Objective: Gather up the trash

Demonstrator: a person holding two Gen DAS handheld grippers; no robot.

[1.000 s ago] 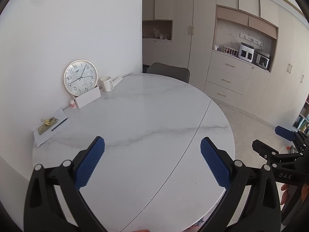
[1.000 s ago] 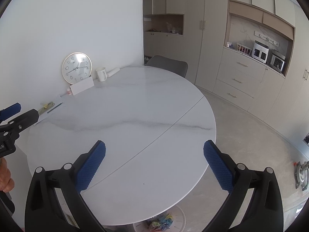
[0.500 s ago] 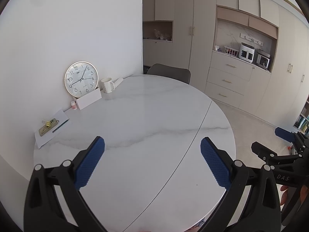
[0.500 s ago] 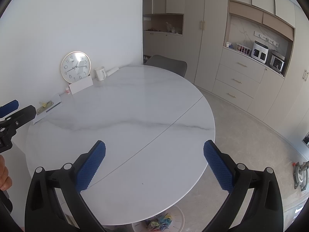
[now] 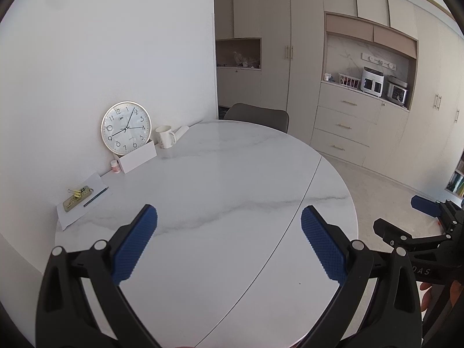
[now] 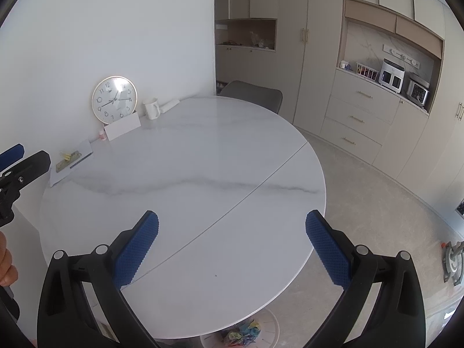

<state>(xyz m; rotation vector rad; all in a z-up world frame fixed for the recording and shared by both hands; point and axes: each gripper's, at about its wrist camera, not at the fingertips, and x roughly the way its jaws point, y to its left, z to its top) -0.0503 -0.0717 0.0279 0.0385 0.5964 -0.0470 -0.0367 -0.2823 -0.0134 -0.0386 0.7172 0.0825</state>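
Both grippers hang above the near edge of the round marble table, and each has its blue-padded fingers spread wide with nothing between them. The left gripper sits over the table's near side; the right gripper is just beside it, out toward the table's rim. The trash — a heap of crumpled coloured wrappers — lies in a white bin on the floor, under the table's near edge and close to its base. At the table's far side, against the wall, a gold-rimmed clock leans behind a white card box, with a small pink-capped bottle at the box's end and a mug just beside it. A sheet of paper on the table's wall side carries a pen and some yellow clips. A grey chair stands behind the table.
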